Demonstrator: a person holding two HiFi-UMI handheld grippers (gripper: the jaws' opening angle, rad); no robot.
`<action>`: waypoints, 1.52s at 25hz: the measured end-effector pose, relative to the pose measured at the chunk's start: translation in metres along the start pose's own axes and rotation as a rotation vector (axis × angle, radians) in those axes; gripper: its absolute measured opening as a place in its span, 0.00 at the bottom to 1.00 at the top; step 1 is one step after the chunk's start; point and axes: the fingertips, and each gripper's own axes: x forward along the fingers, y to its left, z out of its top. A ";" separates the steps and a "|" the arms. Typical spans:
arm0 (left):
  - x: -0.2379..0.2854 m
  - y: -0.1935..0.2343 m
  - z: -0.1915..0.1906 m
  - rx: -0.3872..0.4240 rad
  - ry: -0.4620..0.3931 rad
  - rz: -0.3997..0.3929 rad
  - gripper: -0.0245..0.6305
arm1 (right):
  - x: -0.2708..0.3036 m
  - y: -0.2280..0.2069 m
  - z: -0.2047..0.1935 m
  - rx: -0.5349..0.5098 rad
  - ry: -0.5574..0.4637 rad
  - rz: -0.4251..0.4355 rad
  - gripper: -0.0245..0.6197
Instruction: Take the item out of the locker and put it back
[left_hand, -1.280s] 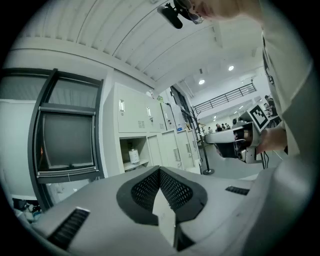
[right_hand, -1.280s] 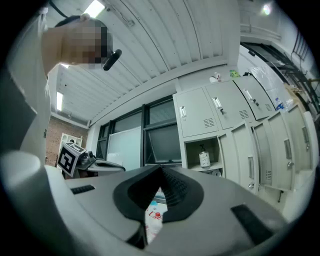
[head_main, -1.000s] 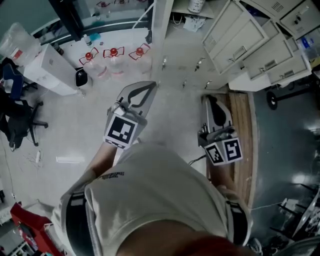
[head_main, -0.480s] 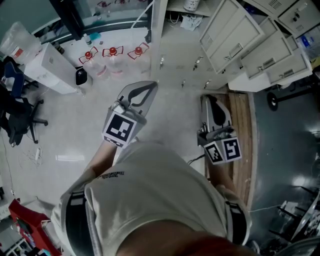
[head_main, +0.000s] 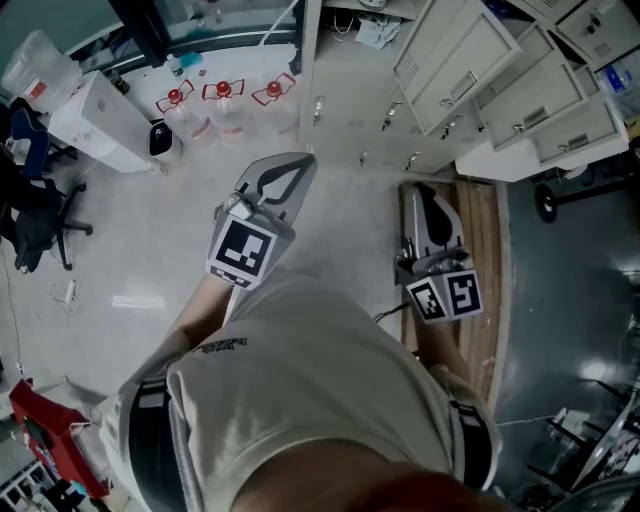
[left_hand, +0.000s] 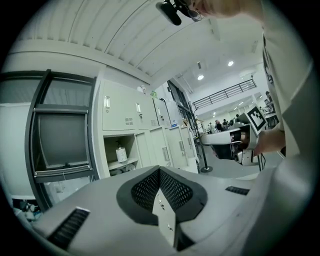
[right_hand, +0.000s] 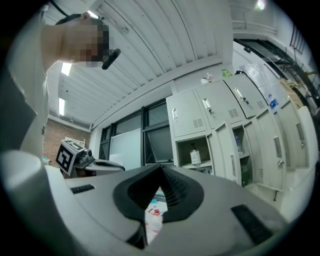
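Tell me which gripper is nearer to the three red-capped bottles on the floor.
Left. In the head view, the left gripper ends just below the rightmost of the red-capped bottles; the right gripper is farther off to their right, over a wooden board.

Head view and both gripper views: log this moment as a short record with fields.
left hand-held gripper: shut, nothing between the jaws, pointed toward the lockers
right hand-held gripper: shut, empty
open locker: door swung open, shelf in view
white bottle: upright on the open locker's shelf, untouched
task stage: item not yet taken out; both grippers short of the locker
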 end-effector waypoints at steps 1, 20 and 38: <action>0.001 -0.004 0.002 0.005 0.000 0.004 0.06 | -0.003 -0.003 0.000 -0.002 -0.001 0.001 0.04; 0.024 -0.023 0.016 -0.001 0.006 0.042 0.06 | -0.018 -0.027 0.006 0.012 -0.056 0.043 0.04; 0.083 0.038 -0.019 -0.038 0.001 0.009 0.06 | 0.053 -0.050 -0.017 0.006 -0.025 0.013 0.04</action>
